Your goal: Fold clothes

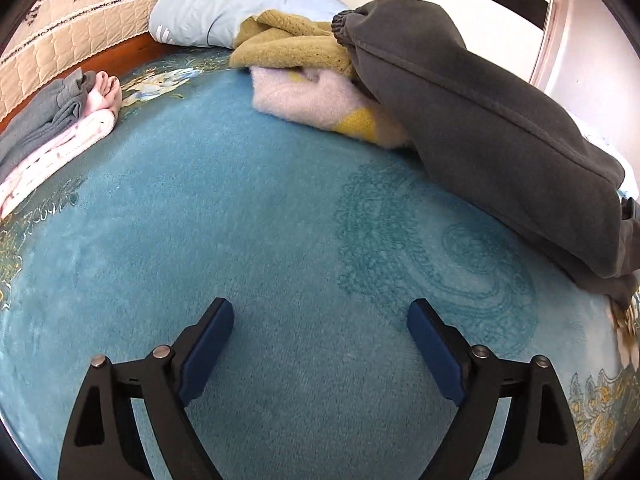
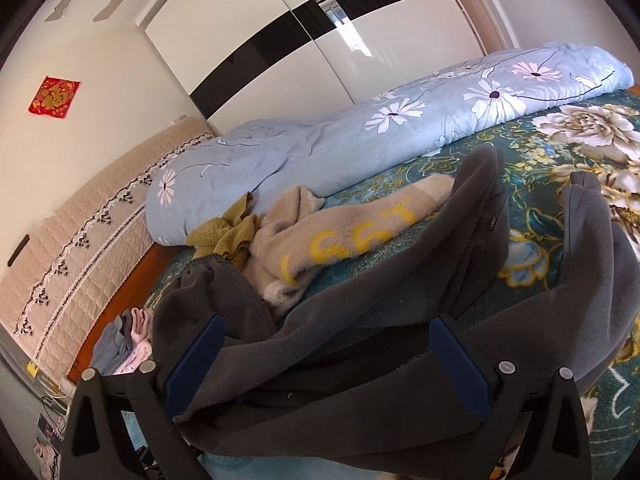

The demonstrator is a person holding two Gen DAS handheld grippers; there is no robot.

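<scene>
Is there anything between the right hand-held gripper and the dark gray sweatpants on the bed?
Nothing visible. The right hand-held gripper is open, and the dark gray sweatpants lie directly ahead between its fingers. The beige sweater lies farther back, behind the sweatpants.

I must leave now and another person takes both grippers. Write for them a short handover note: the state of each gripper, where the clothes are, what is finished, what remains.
Left gripper: open, empty, over bare blue blanket.
Right gripper: open, holding nothing, above the dark grey trousers, which lie spread and unfolded on the bed.
Done, it seems: a grey and a pink piece lie in a small folded stack near the headboard.
Left: the trousers, the beige sweater with yellow letters and the mustard knit, both heaped beside the light blue duvet.
</scene>
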